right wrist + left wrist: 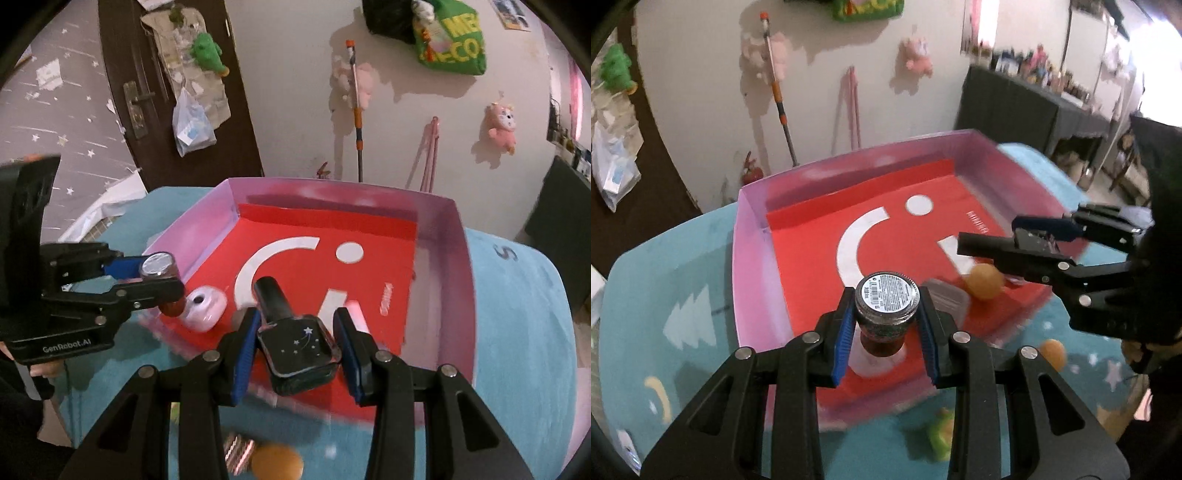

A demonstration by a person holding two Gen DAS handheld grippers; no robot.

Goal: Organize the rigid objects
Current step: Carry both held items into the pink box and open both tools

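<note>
Pink plush toy [501, 127] and mop [356, 110] against white wall [295, 92]

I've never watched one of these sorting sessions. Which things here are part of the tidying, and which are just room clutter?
Part of the job:
- glitter jar in the left gripper
- dark star-marked bottle in the right gripper
- pink-walled box
- orange ball

Just lying about:
- mop against the wall
- pink plush toy
- green plush toy

White wall [288, 92], dark door [122, 92]
</note>
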